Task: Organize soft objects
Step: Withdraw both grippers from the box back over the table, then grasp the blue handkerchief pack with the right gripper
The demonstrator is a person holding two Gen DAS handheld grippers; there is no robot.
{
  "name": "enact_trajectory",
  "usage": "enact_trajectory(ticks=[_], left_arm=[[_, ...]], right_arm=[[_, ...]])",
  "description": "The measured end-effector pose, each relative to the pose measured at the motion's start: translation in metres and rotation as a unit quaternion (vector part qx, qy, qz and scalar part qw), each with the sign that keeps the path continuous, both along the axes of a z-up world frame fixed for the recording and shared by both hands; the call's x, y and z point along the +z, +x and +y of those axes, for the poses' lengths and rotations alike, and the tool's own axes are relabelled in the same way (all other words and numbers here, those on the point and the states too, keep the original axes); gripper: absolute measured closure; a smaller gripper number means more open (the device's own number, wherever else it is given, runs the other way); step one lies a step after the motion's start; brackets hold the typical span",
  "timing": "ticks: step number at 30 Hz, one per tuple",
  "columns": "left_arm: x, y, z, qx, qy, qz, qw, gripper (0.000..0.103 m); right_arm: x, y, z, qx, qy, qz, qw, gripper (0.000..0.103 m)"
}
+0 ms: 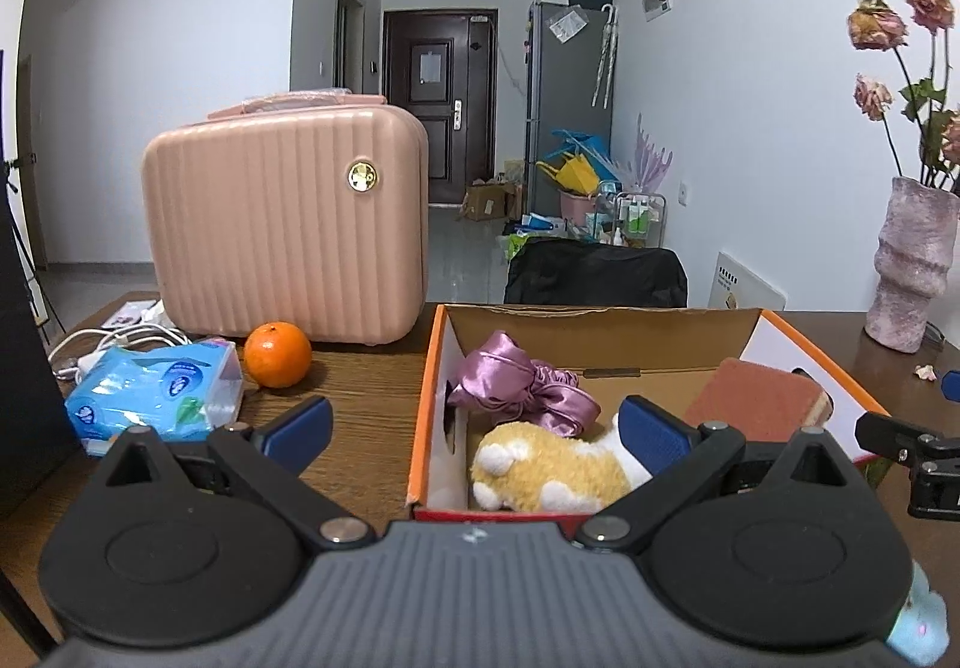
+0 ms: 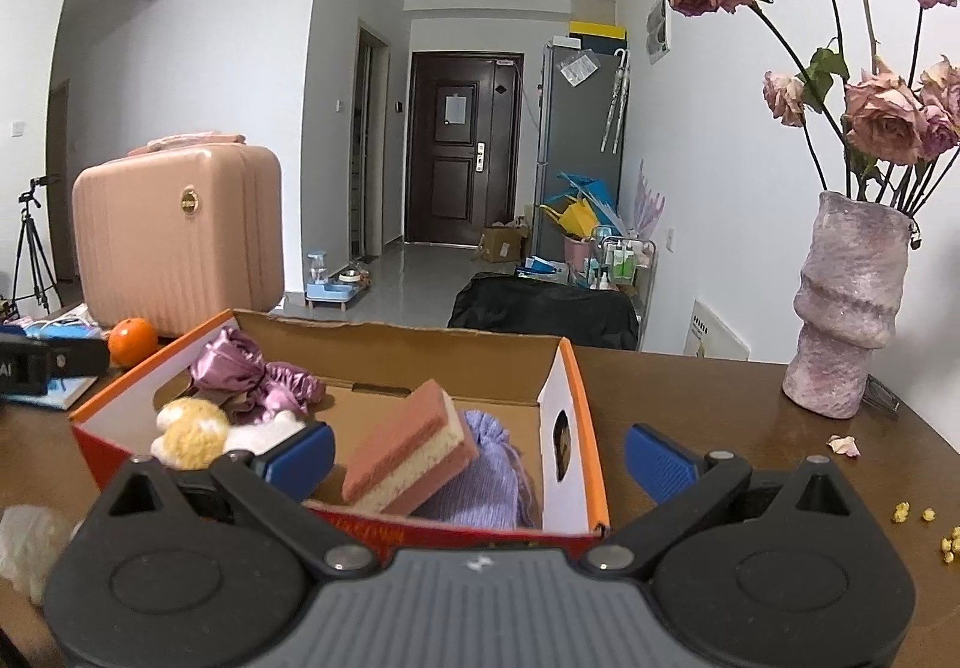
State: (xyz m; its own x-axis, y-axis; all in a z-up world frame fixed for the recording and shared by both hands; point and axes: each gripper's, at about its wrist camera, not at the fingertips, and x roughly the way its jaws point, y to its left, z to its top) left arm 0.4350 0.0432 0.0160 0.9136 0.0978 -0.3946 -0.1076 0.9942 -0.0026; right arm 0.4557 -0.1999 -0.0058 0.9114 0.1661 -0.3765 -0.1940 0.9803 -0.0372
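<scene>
Left gripper (image 1: 474, 431) — jaws spread wide, empty, straddling the box's near-left wall. Right gripper (image 2: 480, 455) — likewise spread and empty, over the near-right corner.

Cardboard box (image 2: 585, 398), just ahead of both, holds:
- plush toy (image 1: 549, 467), nearest the left tongs, long axis across them
- satin scrunchie (image 1: 519, 389), beyond
- sponge (image 2: 411, 455), tilted, dead ahead of the right tongs
- lilac pouch (image 2: 486, 479), under it

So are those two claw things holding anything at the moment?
No. The left gripper and the right gripper are both open, with nothing between their fingers.
</scene>
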Motion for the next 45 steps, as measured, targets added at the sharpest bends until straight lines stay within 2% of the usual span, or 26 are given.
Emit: enact_trajectory(ticks=[25,45], left_arm=[[-0.013,-0.099,0.000,-0.017,-0.006,-0.008,0.9998,0.000],[-0.026,-0.138,-0.005,-0.035,-0.010,0.016,0.9992,0.000]], right_arm=[[-0.016,-0.094,-0.006,0.004,0.007,-0.019,1.000,0.000],[-0.030,-0.138,-0.005,0.004,0.016,-0.007,1.000,0.000]])
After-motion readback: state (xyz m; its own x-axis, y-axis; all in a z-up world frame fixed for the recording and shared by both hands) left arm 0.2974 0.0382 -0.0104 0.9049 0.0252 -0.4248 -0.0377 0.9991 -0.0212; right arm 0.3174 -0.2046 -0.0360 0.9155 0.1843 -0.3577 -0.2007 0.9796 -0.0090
